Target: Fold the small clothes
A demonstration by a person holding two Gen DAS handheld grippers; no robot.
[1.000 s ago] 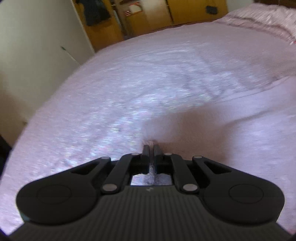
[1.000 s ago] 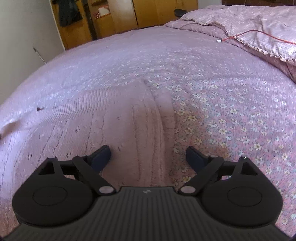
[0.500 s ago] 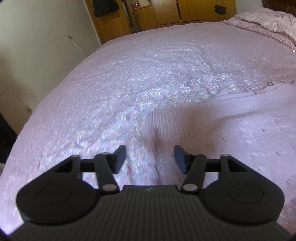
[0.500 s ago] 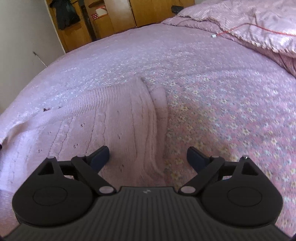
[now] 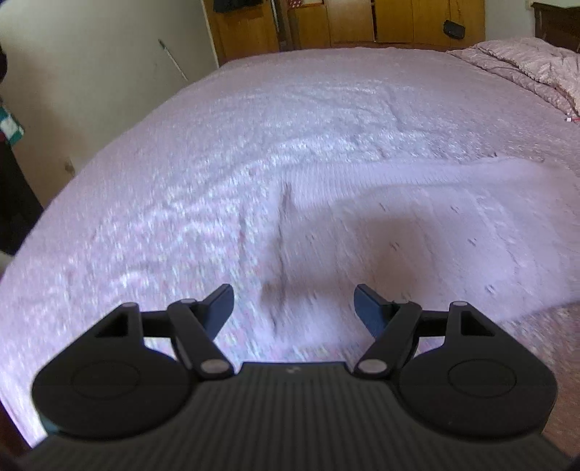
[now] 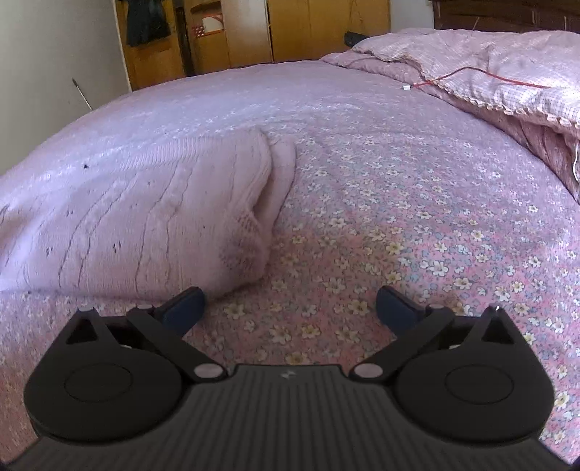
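We find the pink knitted garment (image 6: 152,213) lying on the bed (image 6: 398,203), doubled over on itself with a second layer showing at its right edge; we judge at least one fold made, with further folding or squaring up possibly left. The left gripper (image 5: 293,306) and right gripper (image 6: 290,308) both hover clear of it, their jaws opening with nothing between them but bedding below. The bed carries a pink floral sheet; a rumpled quilt (image 6: 507,72) with a red cable (image 6: 482,74) lies at its far right. Wooden cupboards (image 6: 308,29) and a pale wall (image 5: 90,72) stand beyond.
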